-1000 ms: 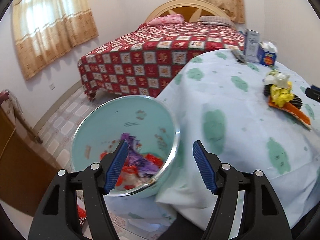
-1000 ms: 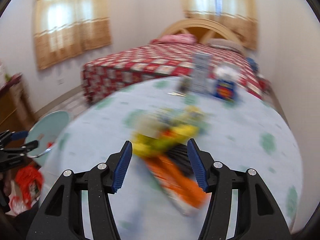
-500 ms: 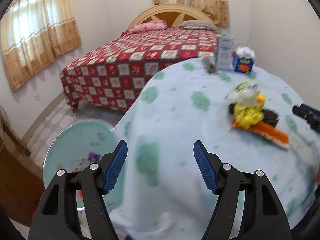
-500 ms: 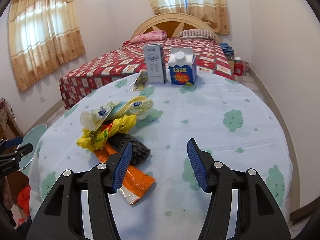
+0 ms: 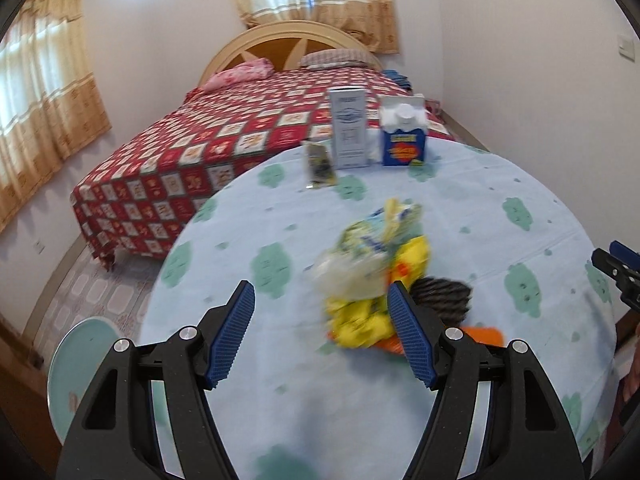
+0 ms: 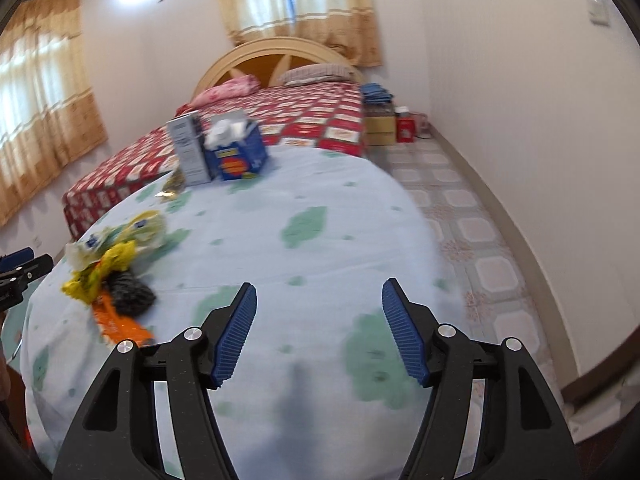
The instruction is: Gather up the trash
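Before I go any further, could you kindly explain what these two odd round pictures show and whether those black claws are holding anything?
There is no robot here: a person carries a two-finger gripper in each hand, and a wide-angle camera on each looks forward along its blue-padded fingers. One picture comes from the left gripper, the other from the right gripper. Both hang over a round table in a bedroom. On its cloth lie a pile of crumpled wrappers, a grey carton, a blue carton and a small packet. A pale green bin stands on the floor beside the table. Neither gripper holds anything; the left is open, and the right's jaws are opening over bare cloth.
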`<state>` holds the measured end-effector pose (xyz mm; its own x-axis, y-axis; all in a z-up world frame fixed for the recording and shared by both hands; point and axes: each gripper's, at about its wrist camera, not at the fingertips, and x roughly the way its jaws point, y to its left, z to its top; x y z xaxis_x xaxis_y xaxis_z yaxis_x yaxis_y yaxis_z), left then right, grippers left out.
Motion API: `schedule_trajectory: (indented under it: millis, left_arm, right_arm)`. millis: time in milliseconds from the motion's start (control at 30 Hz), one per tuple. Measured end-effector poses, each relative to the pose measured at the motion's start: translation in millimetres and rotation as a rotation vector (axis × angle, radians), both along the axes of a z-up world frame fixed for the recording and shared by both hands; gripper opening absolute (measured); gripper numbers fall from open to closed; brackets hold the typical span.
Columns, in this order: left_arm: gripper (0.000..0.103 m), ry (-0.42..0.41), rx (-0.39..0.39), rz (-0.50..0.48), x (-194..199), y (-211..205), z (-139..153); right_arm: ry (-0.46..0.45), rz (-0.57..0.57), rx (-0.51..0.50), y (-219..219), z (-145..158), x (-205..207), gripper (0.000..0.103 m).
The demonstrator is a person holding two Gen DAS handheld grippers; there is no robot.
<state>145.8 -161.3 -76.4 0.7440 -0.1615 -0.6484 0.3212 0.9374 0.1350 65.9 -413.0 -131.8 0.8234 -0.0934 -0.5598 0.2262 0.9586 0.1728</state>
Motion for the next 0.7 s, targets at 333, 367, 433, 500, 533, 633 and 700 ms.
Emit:
schedule_trajectory:
  millis: [333,367,433,500,533,633,700]
  left_arm:
    - [0.000,0.101,-0.025,-0.065,20.4,-10.9,-16.5]
    - [0.000,0.094,-0.027,-0.067,19.1,-6.9,-13.5]
    - [0.000,0.071,-0.031,-0.063,14.5,4.4,-5.9]
    - [0.000,0.050,-0.031,-0.059,9.4,17.2,2.0]
    - [0.000,0.047,-0.028,-0.061,8.2,21.1,4.3]
    - [0.009,0.034,-0.037,-0.029,7.0,28.4,7.7]
    - [0.038,0.040,-0.053,-0.025,8.0,28.2,7.9]
  right_arm:
    - [-0.025,0.048,0.042,-4.6,-10.0,-5.0,0.067]
    - [-0.025,0.055,0.042,-1.4,-9.4,-4.5,0.067]
    - [-0.023,0.072,0.042,4.9,-8.5,-1.2,0.067]
    - [-0.022,0.086,0.037,12.0,-6.5,0.8,0.067]
    - [-0.023,0.098,0.032,17.4,-4.8,3.6,0.067]
    - [-0.029,0.103,0.031,25.8,-2.3,5.6,0.067]
    - [-0.031,0.106,0.021,30.5,-0.3,5.9,0.067]
